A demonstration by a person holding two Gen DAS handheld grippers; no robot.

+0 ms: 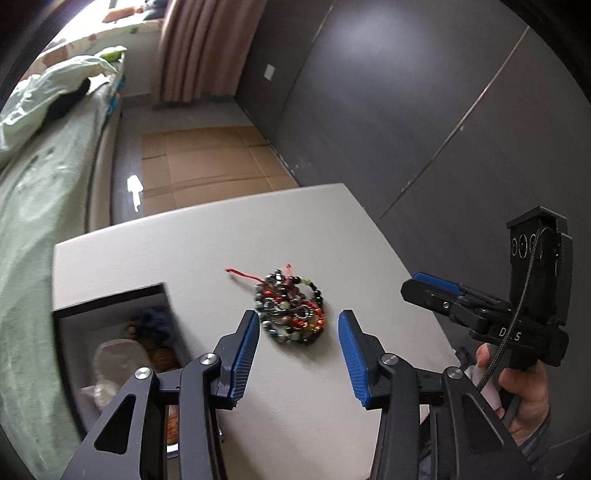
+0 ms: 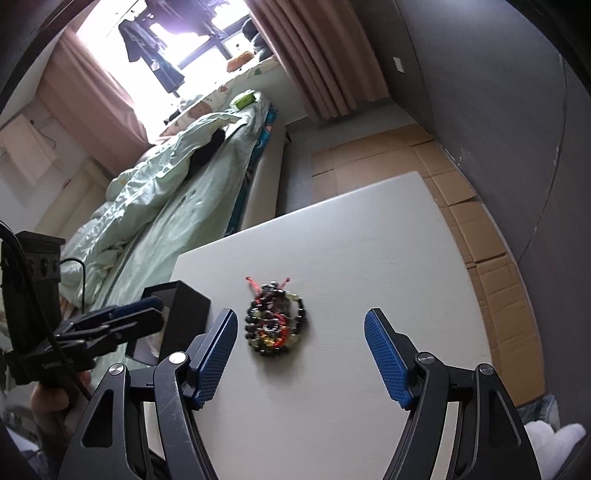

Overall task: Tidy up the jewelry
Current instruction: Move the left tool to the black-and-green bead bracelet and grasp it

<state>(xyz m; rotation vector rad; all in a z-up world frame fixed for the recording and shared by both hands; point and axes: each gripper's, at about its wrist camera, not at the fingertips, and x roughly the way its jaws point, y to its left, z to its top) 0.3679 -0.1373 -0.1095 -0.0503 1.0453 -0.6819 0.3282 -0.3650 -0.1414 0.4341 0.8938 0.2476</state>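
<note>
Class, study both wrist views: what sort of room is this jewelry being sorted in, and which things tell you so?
Most likely a bedroom. A bed with rumpled pale green bedding lies beside the white table, and pink curtains frame a bright window.

matt white table [image 1: 314,406], smooth. glossy beads w/ red cord on bracelet pile [image 1: 293,312]. ribbed blue rubbery pads [image 2: 388,354] on black plastic fingers, shiny metal rivets. matt black box [image 1: 110,302]. cardboard [image 1: 207,166] on floor.
</note>
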